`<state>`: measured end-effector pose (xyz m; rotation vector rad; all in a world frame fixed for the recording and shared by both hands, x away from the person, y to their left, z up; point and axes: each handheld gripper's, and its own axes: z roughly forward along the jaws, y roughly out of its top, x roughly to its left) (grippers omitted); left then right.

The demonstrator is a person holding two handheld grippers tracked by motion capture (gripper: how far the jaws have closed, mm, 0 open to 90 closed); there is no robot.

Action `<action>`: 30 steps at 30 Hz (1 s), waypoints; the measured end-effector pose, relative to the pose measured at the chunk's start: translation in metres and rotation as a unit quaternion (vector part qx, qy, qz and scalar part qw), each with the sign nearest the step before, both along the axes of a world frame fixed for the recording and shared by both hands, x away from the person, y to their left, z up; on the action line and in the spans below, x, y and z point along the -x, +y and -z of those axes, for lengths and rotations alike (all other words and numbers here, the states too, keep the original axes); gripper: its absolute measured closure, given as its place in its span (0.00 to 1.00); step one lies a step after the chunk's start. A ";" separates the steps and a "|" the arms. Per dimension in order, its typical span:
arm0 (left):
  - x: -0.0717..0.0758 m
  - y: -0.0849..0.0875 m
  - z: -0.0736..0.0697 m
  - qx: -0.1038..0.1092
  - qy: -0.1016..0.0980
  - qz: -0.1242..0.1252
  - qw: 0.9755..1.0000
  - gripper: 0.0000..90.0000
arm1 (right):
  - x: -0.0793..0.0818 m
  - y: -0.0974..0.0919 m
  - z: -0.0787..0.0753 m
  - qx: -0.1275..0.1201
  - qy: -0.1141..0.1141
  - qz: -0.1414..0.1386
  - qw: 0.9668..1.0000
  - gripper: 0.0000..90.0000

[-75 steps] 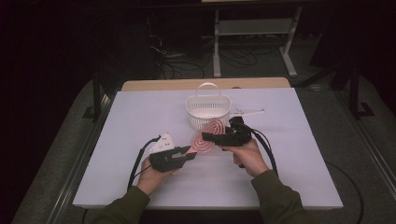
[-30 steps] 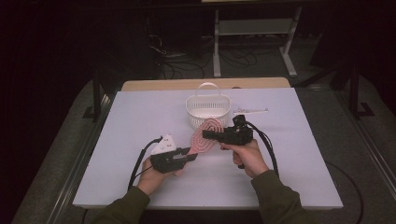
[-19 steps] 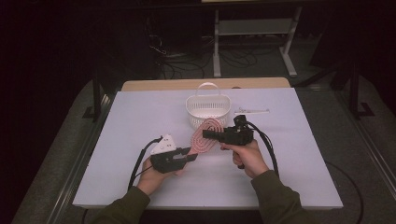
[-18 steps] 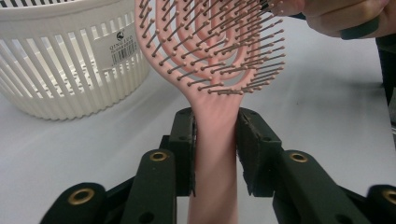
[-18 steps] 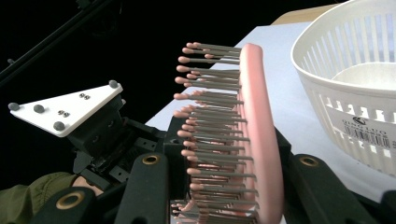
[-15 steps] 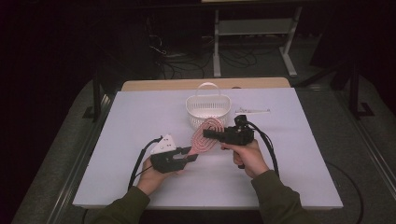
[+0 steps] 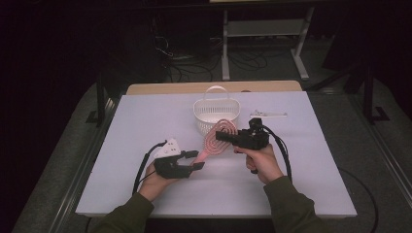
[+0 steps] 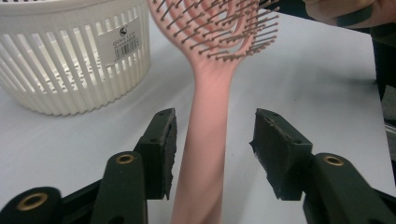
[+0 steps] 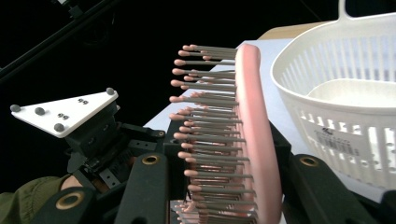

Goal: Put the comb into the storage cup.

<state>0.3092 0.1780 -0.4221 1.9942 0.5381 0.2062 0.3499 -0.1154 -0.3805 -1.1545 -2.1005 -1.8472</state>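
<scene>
Holding: my right gripper (image 7: 224,137) clamps the brush (image 7: 218,137) head beside the basket (image 7: 216,110)
Left gripper (image 8: 212,149): just opened, handle loose between

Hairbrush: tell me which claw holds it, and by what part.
The right claw grips the pink hairbrush by its bristled head. The left claw has just opened; the handle sits between its jaws unpressed.

A white slatted basket (image 7: 216,112) with a hoop handle stands upper centre on the pale table (image 7: 145,121), a barcode label on its wall in the left gripper view. A small white flat piece (image 7: 268,114) lies just right of it. Metal stand legs (image 7: 262,34) and cables (image 7: 175,51) occupy the dark floor at the top
</scene>
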 end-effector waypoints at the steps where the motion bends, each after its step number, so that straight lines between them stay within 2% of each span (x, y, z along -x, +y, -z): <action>1: 0.000 0.001 0.000 -0.001 0.001 0.001 1.000 0.53 | 0.000 -0.001 -0.001 0.000 -0.001 0.002 1.000 0.70; 5: 0.000 0.004 -0.001 -0.005 0.005 0.006 1.000 0.48 | 0.000 -0.004 -0.002 0.004 -0.007 0.008 1.000 0.70; 9: 0.000 0.010 -0.003 -0.001 0.005 0.004 1.000 0.43 | 0.000 -0.008 -0.003 0.008 -0.010 0.015 1.000 0.70; 14: 0.000 0.019 -0.003 0.000 0.019 0.006 1.000 0.37 | -0.001 -0.012 -0.005 0.007 -0.014 0.023 1.000 0.70; 19: 0.001 0.028 -0.003 -0.002 0.024 0.004 1.000 0.30 | -0.001 -0.016 -0.006 0.005 -0.015 0.029 0.999 0.70; 30: 0.005 0.054 0.003 -0.013 0.035 -0.015 0.999 0.17 | -0.001 -0.024 -0.009 0.008 -0.021 0.035 0.999 0.70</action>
